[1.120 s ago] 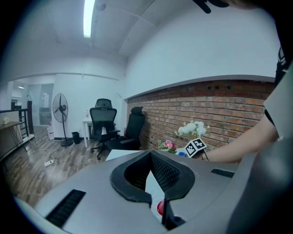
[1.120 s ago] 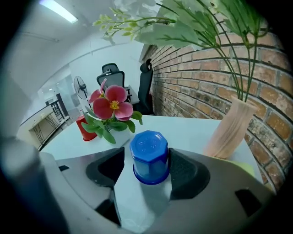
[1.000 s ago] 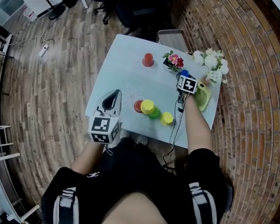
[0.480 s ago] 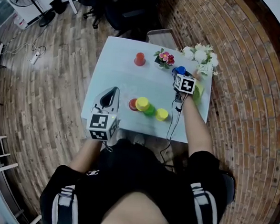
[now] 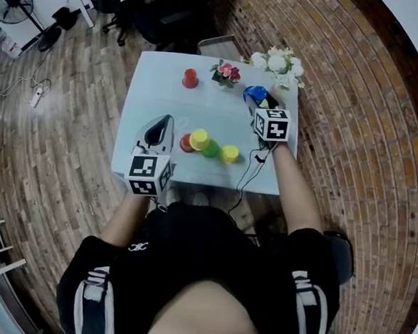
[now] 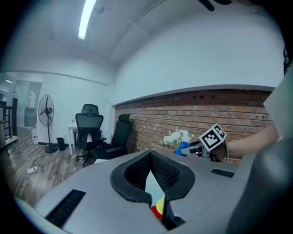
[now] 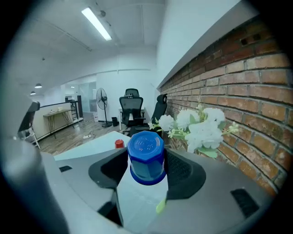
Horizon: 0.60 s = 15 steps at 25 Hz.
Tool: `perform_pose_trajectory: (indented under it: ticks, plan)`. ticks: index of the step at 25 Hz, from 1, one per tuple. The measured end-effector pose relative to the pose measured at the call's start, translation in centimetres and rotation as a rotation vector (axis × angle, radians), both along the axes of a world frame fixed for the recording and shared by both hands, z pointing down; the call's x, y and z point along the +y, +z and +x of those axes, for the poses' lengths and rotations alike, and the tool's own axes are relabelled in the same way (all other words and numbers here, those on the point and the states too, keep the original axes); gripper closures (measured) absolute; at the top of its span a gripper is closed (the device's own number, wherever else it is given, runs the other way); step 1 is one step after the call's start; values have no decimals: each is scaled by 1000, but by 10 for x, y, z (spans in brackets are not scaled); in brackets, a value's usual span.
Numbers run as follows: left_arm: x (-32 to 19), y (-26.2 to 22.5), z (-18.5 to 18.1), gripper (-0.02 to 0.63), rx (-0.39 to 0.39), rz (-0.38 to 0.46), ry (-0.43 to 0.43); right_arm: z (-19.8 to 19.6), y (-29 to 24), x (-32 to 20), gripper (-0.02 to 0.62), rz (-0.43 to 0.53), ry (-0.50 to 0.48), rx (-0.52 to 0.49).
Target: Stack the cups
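Nearest the person, the left tongs (image 5: pixel 166 120) hover just left of the row of cups (image 5: pixel 207 146), tips pressed together and holding nothing. The row is a red, a yellow, a green and a second yellow cup, and it sits close to the near edge of the surface (image 5: pixel 150 87), so there is little spare room on that side. Beyond the row and to its right, the right tongs (image 5: pixel 260 105) now pinch the blue cup (image 5: pixel 254 94) upside down. A second ago that cup was low by the white flowers (image 5: pixel 275 62); it has since been lifted clear of the surface. This looks like the carry stage, with the cup ready to go onto the row. Farther beyond the row lie a bare stretch, a lone red cup (image 5: pixel 190 77) and pink flowers (image 5: pixel 226 72), so the path back to the row looks open.
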State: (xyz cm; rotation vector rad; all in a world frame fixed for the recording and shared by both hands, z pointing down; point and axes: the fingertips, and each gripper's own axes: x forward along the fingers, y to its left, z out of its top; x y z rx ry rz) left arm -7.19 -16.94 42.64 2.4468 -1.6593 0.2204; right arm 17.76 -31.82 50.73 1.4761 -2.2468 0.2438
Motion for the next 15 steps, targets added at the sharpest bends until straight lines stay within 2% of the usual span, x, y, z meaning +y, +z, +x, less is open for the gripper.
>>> perform_pose_trajectory:
  ticks: [8,15]
  plan:
    - [-3,-8,26,603,1,31,70,-18,-33,74,348,14,-117,-19]
    - [-5,-13,46,603,16,46,120,-43,-12,122,348,-30,-205,11]
